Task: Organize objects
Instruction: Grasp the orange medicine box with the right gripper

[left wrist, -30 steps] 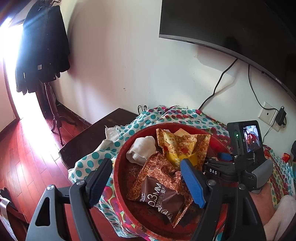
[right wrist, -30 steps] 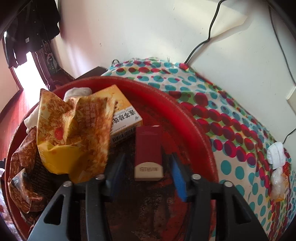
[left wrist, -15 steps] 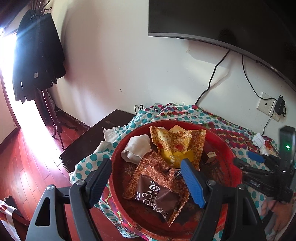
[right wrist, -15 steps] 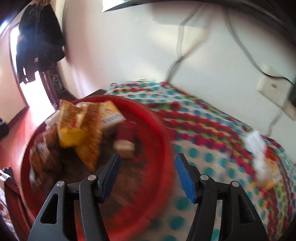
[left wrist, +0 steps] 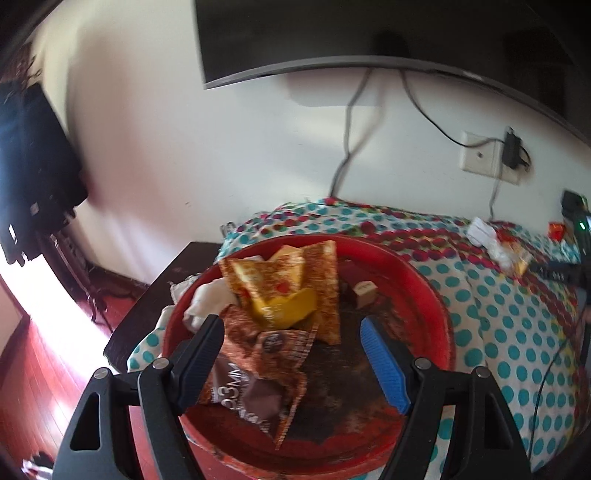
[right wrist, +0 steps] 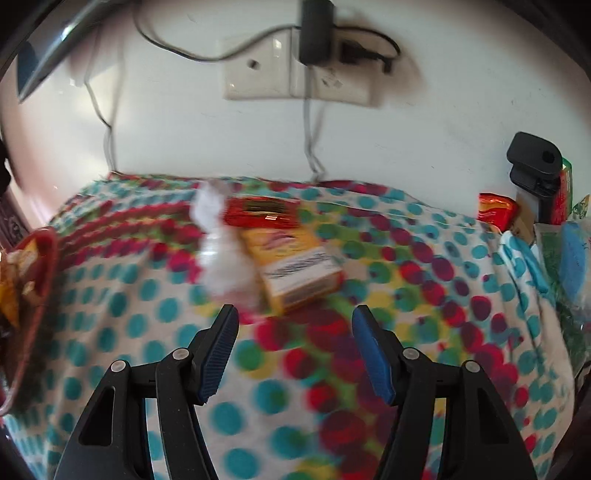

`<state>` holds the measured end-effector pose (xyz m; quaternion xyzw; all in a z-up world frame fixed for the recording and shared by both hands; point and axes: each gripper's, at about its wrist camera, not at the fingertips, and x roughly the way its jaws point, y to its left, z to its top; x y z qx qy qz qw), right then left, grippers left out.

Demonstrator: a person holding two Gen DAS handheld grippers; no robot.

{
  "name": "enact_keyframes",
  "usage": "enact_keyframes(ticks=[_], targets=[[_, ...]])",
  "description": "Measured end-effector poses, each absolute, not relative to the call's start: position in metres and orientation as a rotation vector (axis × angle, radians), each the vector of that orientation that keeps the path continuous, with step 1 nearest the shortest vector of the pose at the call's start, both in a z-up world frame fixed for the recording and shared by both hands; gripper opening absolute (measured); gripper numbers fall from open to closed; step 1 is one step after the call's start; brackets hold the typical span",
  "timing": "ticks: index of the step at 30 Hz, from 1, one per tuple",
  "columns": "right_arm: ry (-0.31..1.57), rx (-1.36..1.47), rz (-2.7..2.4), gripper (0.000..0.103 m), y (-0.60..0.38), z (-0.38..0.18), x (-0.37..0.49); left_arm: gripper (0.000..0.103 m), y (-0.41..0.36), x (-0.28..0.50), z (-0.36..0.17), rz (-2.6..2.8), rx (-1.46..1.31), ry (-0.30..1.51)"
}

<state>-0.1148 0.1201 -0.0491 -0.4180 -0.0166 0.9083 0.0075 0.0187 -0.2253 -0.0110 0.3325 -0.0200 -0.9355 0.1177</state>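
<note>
A red round tray [left wrist: 436,295] on the dotted cloth holds a brown snack packet [left wrist: 258,373], a yellow-orange packet [left wrist: 288,284], a white crumpled cloth [left wrist: 207,302] and a small dark red box [left wrist: 364,291]. My left gripper [left wrist: 295,354] is open and empty above the tray's near side. My right gripper [right wrist: 295,350] is open and empty above the cloth, just short of a yellow box [right wrist: 295,266], a white crumpled wrapper [right wrist: 221,251] and a red packet [right wrist: 262,214]. The tray's rim [right wrist: 44,258] shows at the left of the right wrist view.
A dotted cloth [right wrist: 258,406] covers the table. A wall socket with plugs and cables [right wrist: 295,74] is behind it. A black device, a red packet [right wrist: 495,214] and green items stand at the right. A screen [left wrist: 369,33] hangs on the wall. A dark side table [left wrist: 155,295] stands left.
My right gripper let go of the dark red box in the tray and swung right to the yellow box. My left gripper stayed over the tray, with the view shifting slightly.
</note>
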Motion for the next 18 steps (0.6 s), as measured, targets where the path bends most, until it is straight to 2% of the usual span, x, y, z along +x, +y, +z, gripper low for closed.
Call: enact_keyframes(ticks=[9, 14, 18], targets=[[-0.037, -1.403, 2.89, 0.062, 0.127, -0.075, -0.154, 0.079, -0.168, 0.015, -0.022, -2.938, 1.014, -0.213], [-0.101, -1.388, 2.931, 0.056, 0.117, -0.078, -0.167, 0.079, -0.146, 0.011, -0.033, -3.004, 1.066, -0.281], [-0.07, -1.396, 3.022, 0.055, 0.105, -0.075, -0.155, 0.079, -0.136, 0.007, -0.042, -3.016, 1.115, -0.303]])
